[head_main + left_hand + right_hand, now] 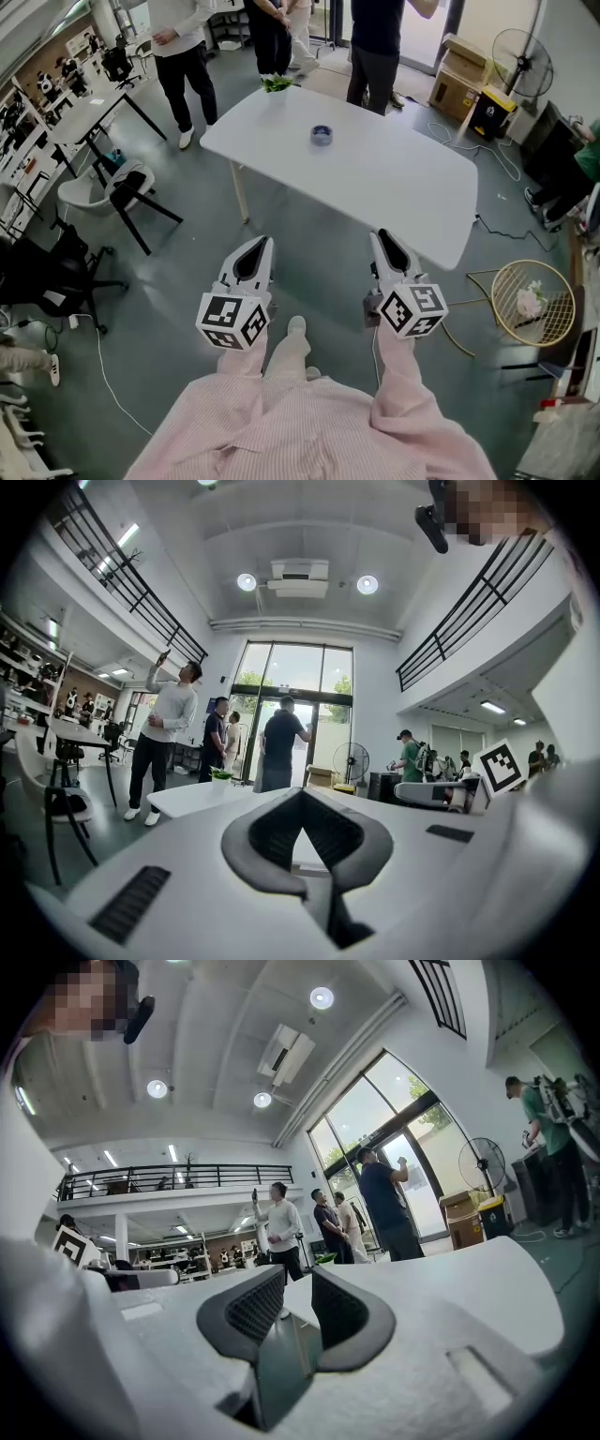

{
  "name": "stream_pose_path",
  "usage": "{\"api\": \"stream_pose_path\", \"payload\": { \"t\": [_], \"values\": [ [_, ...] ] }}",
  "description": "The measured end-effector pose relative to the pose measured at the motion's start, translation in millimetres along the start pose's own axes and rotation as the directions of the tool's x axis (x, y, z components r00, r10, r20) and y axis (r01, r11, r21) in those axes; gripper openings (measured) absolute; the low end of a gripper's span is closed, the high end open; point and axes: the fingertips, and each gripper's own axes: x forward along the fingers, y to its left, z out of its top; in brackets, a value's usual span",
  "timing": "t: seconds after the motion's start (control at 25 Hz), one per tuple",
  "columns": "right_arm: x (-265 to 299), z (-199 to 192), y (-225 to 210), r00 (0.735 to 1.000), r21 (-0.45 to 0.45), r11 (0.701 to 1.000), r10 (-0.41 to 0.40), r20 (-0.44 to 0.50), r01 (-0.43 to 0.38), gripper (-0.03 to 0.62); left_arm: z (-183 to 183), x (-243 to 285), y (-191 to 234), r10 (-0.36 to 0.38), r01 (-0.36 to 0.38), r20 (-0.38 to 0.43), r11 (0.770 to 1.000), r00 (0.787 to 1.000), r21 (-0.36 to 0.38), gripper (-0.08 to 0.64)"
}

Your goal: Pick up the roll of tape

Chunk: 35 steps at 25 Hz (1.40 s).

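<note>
The roll of tape (322, 136), small and bluish-grey, lies flat on the far half of the white table (394, 192). Both grippers hang over the floor short of the table's near edge and point level toward it, far from the tape. My left gripper (255, 246) is shut, its dark pads meeting at the tip (300, 794), with nothing in it. My right gripper (384, 238) stands open; a narrow gap shows between its pads (298, 1274) and nothing is between them. I cannot make out the tape in either gripper view.
A small green plant (276, 83) sits at the table's far corner. Several people stand beyond the table. A white chair (127, 187) and a desk (89, 117) are to the left. A standing fan (520, 61), cardboard boxes (459, 80) and a wire fan guard (532, 302) are to the right.
</note>
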Motion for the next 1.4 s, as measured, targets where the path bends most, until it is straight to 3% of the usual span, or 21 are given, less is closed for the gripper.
{"api": "stream_pose_path", "payload": {
  "t": [0.48,1.4],
  "values": [
    [83,-4,-36,1.000,0.025,0.999,-0.026,-0.015,0.026,0.133,-2,80,49,-0.019,0.019,-0.021,1.000,1.000,-0.018,0.000],
    [257,1,-105,0.993,0.104,0.988,-0.112,-0.036,0.116,0.163,9,252,150,-0.124,0.121,-0.064,0.992,0.990,-0.043,0.000]
  ]
}}
